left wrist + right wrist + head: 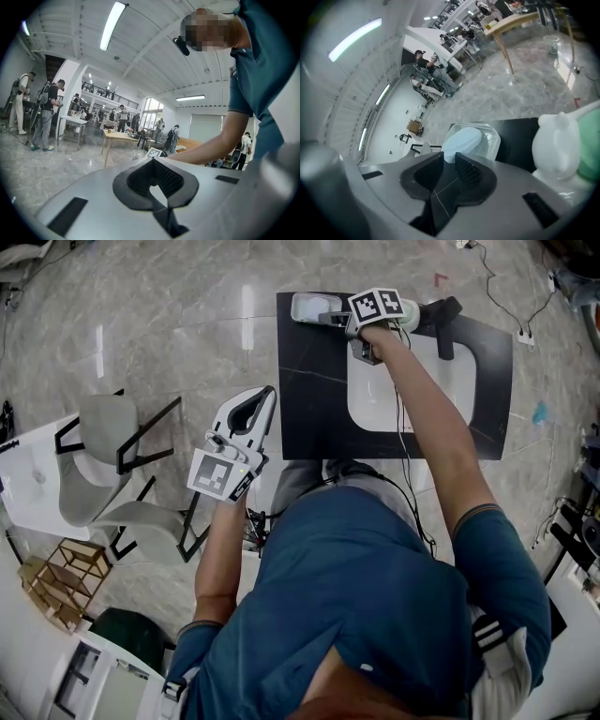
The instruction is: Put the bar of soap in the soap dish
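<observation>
Pale-blue bar of soap (461, 139) lies in the soap dish (493, 140) on the black table (518, 140); my right claw (449, 158) hovers just short of it, slightly apart and empty; left claw (152, 161) closed, empty.

Blue short-sleeved shirt (366, 596); left gripper (267, 396) and right gripper (328, 317) grey, black-padded

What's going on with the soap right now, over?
Left gripper shut, empty. Right gripper fingers slightly apart, at soap's near end. Soap lies in soap dish. White bear-shaped container beside, not blocking.
</observation>
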Demonstrator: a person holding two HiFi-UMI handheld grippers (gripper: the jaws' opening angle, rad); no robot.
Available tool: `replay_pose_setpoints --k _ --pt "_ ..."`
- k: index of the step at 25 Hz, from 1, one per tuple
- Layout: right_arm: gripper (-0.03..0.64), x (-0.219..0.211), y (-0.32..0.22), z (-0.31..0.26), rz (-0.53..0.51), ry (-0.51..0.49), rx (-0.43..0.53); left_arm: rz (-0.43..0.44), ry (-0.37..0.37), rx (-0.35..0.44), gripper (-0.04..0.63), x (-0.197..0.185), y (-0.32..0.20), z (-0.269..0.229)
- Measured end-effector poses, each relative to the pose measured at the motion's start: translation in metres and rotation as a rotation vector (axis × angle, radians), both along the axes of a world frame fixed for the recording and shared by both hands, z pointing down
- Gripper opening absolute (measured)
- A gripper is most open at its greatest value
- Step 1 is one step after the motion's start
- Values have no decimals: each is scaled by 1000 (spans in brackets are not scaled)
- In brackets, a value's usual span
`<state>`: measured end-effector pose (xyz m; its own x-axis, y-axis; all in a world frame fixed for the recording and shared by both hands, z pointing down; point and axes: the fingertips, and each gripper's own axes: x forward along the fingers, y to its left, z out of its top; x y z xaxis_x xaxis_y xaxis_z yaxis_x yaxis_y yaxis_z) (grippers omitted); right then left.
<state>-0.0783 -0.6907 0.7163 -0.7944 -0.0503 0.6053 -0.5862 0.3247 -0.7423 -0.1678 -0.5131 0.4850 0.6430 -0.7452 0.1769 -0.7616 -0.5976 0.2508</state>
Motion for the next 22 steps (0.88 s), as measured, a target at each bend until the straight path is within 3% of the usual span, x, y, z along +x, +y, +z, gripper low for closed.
replay_pose_setpoints --k 8,15,17,18,21,22 --pt "89 -18 -8 -9 72 -176 79 -4 2 -2 3 -1 1 1" --pt "117 -24 -31 -27 147 -247 216 -7 5 -10 3 -3 2 4" --pt "115 -16 -40 -29 146 -185 292 -5 7 -12 3 -3 2 5" --pt "115 -13 -39 -22 97 -115 327 -6 7 -14 3 -4 2 6" --pt "110 -7 -15 8 -159 118 387 -9 5 -11 3 -6 2 6" --pt "64 -6 -8 14 -223 164 399 -9 4 -9 3 -6 1 6"
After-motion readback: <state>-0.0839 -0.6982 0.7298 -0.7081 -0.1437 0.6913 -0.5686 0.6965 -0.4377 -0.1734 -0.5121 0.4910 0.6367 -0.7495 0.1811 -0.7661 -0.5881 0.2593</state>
